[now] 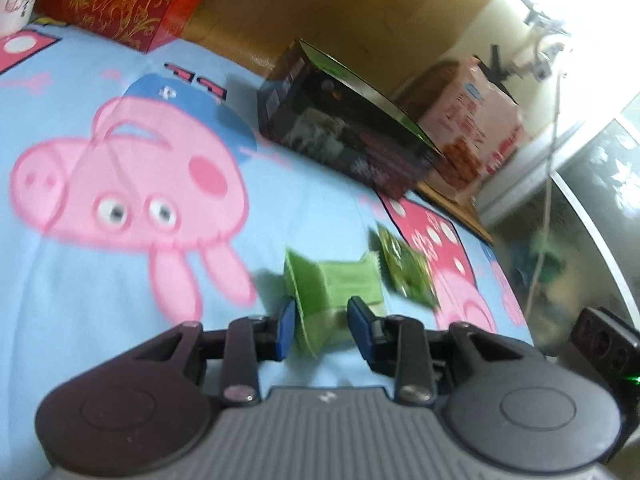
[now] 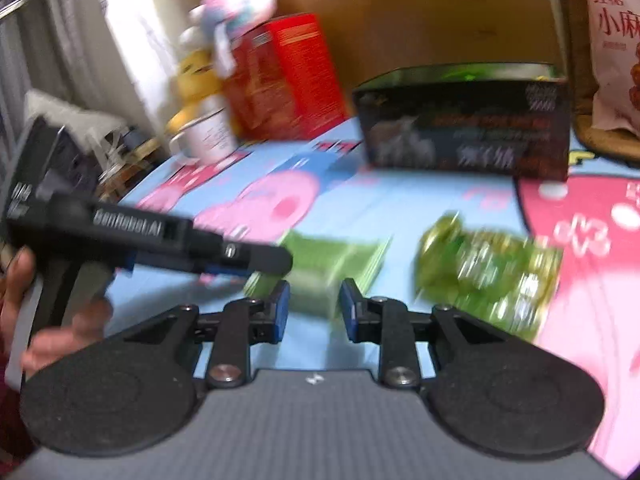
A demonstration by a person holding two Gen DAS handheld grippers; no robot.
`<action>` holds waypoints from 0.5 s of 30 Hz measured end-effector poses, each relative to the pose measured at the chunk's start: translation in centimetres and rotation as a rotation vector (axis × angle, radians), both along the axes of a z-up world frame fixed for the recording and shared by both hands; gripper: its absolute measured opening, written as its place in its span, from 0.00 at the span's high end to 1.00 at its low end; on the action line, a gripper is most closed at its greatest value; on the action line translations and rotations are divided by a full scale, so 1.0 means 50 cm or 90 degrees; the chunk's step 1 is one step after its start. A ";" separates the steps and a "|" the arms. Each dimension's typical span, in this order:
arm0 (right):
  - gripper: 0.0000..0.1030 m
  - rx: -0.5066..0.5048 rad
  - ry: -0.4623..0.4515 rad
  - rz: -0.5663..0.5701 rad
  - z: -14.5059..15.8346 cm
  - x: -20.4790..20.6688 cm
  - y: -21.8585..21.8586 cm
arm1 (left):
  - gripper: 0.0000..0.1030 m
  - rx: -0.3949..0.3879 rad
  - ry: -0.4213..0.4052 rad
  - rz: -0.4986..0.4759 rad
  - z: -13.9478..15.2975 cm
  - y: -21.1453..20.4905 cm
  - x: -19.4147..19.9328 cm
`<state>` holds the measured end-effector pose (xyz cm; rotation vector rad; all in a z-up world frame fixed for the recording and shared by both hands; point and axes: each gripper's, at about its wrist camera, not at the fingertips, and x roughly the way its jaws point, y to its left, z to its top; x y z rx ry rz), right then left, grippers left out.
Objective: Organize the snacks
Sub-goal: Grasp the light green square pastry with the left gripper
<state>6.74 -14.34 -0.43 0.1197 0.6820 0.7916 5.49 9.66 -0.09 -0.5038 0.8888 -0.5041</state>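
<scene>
A light green snack packet (image 1: pixel 336 300) lies on the blue cartoon cloth, between the fingers of my left gripper (image 1: pixel 322 326), which is open around it. A second, shinier green packet (image 1: pixel 406 270) lies just right of it. In the right wrist view the light green packet (image 2: pixel 324 268) is ahead of my open right gripper (image 2: pixel 314 310), with the left gripper (image 2: pixel 160 244) reaching in over it from the left. The shiny green packet (image 2: pixel 484 276) lies to the right. A dark open box (image 1: pixel 348 128) stands at the back, also in the right wrist view (image 2: pixel 464 128).
A red box (image 1: pixel 120 0) stands at the back left, seen too in the right wrist view (image 2: pixel 284 80). A pink snack bag (image 1: pixel 472 136) stands beside the dark box. A white mug (image 2: pixel 208 136) and plush toys (image 2: pixel 236 0) sit near the red box. The table's right edge drops off.
</scene>
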 end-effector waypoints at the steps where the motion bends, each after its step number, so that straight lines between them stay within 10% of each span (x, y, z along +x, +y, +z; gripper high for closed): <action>1: 0.69 0.003 0.002 0.021 -0.002 -0.017 -0.002 | 0.72 -0.003 0.003 -0.007 -0.002 0.003 -0.013; 15: 0.46 -0.113 -0.108 0.022 0.009 -0.012 0.015 | 0.59 0.041 -0.025 0.007 0.021 -0.024 -0.010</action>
